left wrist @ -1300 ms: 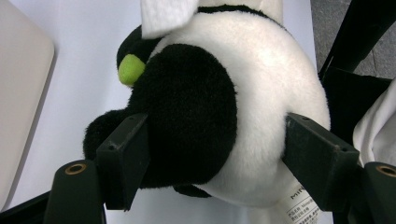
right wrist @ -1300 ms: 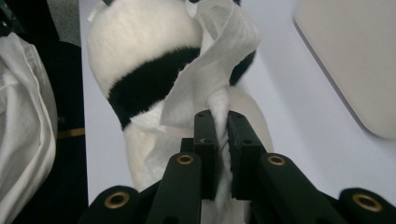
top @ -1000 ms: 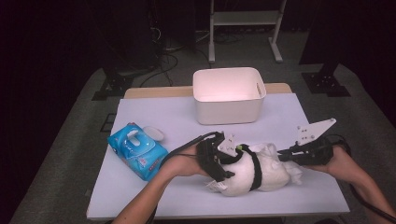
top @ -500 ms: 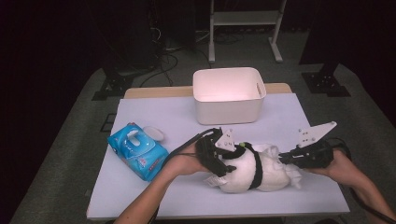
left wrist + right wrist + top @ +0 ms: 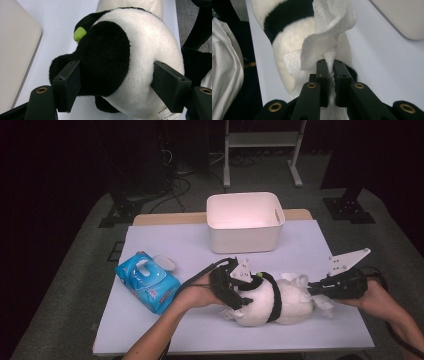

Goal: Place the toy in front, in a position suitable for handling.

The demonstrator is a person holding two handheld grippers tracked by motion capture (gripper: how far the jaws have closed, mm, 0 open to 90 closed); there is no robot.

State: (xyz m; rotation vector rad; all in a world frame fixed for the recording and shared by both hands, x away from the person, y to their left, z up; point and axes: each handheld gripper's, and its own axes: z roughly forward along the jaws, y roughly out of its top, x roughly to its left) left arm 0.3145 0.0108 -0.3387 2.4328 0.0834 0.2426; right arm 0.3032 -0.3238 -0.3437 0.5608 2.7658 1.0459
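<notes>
Since a second ago the plush panda (image 5: 272, 301) lies unmoved in front of the white bin (image 5: 245, 221), and the right gripper (image 5: 316, 289) has drawn in slightly toward it. At the panda's left end, the left gripper (image 5: 116, 82) presses both pads into its head; that gripper's view shows a green nub. At the right end, the right gripper view shows jaws pinched together on a white wipe (image 5: 329, 32) draped against the panda.
</notes>
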